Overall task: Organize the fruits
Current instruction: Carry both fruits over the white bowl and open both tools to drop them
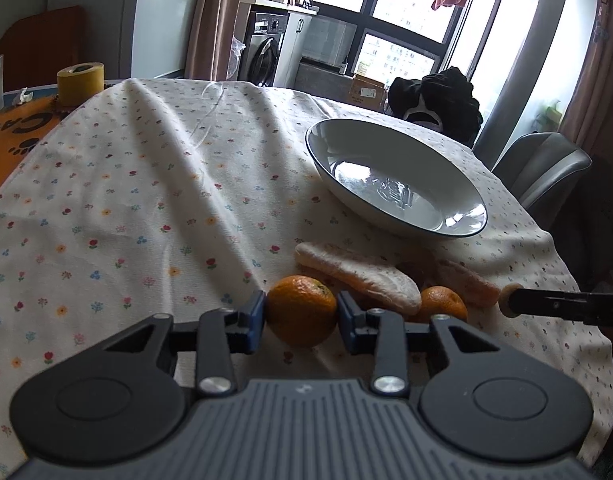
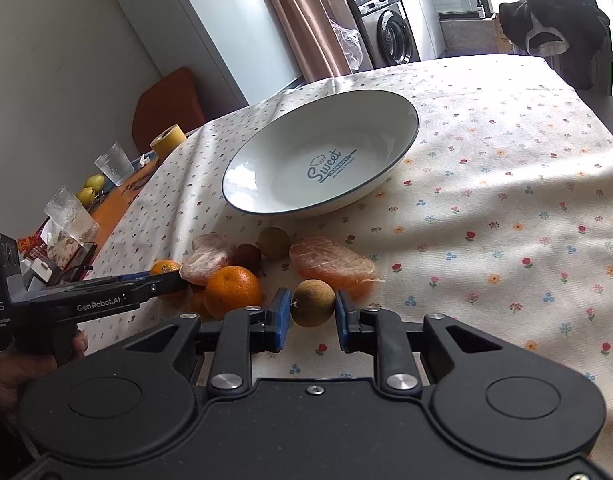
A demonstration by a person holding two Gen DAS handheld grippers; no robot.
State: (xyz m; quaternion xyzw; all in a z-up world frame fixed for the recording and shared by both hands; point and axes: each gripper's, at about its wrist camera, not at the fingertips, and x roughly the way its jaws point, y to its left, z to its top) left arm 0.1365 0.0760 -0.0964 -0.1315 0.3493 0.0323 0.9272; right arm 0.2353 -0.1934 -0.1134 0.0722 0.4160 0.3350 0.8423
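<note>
Fruit lies heaped on the bench just ahead of both tools, short of the empty white bowl [image 2: 322, 156] beyond, which looks meant to receive it. The left tool [image 1: 301, 312] has its pads against both sides of a mandarin [image 1: 301, 310], and the right tool [image 2: 313, 304] brackets a small brown round fruit [image 2: 313, 303], apparently clamped, though contact on one side is hard to confirm. Peeled pomelo segments [image 2: 332, 264] partly hide a second mandarin [image 1: 444, 303] from the left tool's view.

A roll of yellow tape [image 1: 81, 83] and two glasses [image 2: 113, 163] sit beside the flowery cloth [image 1: 146, 184]. A washing machine [image 2: 390, 32] stands behind.
</note>
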